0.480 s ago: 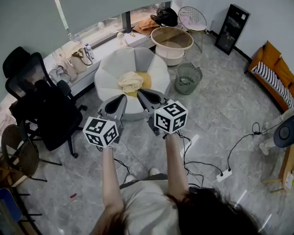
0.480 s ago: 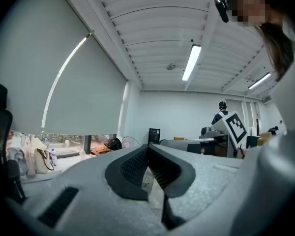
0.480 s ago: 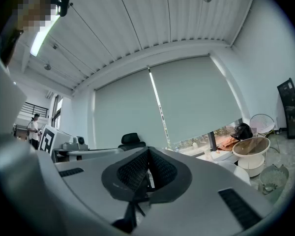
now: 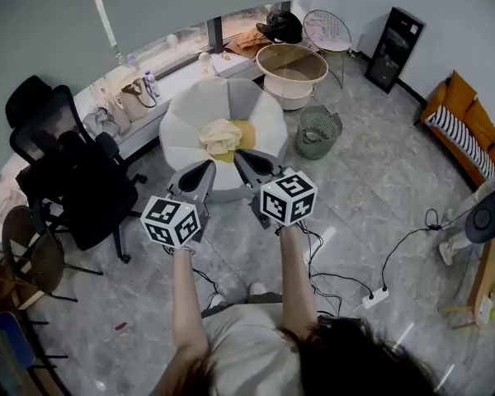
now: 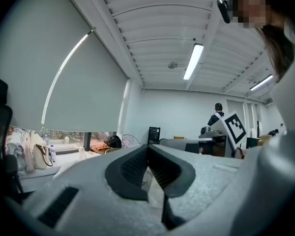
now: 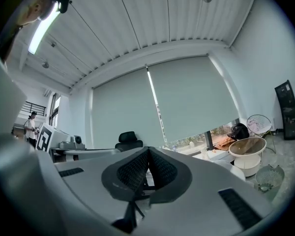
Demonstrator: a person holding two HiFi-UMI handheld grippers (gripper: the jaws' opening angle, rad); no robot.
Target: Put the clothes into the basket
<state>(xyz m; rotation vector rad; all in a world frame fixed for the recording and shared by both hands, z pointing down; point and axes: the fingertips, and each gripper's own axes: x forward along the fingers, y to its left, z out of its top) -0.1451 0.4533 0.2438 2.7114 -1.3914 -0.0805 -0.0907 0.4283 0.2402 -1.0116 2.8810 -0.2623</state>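
Cream and yellow clothes [image 4: 223,136] lie heaped on a round white lounge seat [image 4: 190,110] ahead of me. A round white basket with a tan rim [image 4: 291,71] stands behind it to the right, also in the right gripper view [image 6: 249,154]. Both grippers are held level, side by side, short of the seat. My left gripper [image 4: 200,172] is shut with nothing between its jaws, as its own view shows [image 5: 147,149]. My right gripper [image 4: 249,162] is shut and empty too [image 6: 148,151].
A wire mesh bin [image 4: 317,132] stands right of the seat. A black office chair [image 4: 74,180] is on the left, a window ledge with bags [image 4: 124,101] behind. Cables and a power strip [image 4: 371,297] lie on the floor at right. A person [image 5: 217,114] stands far off.
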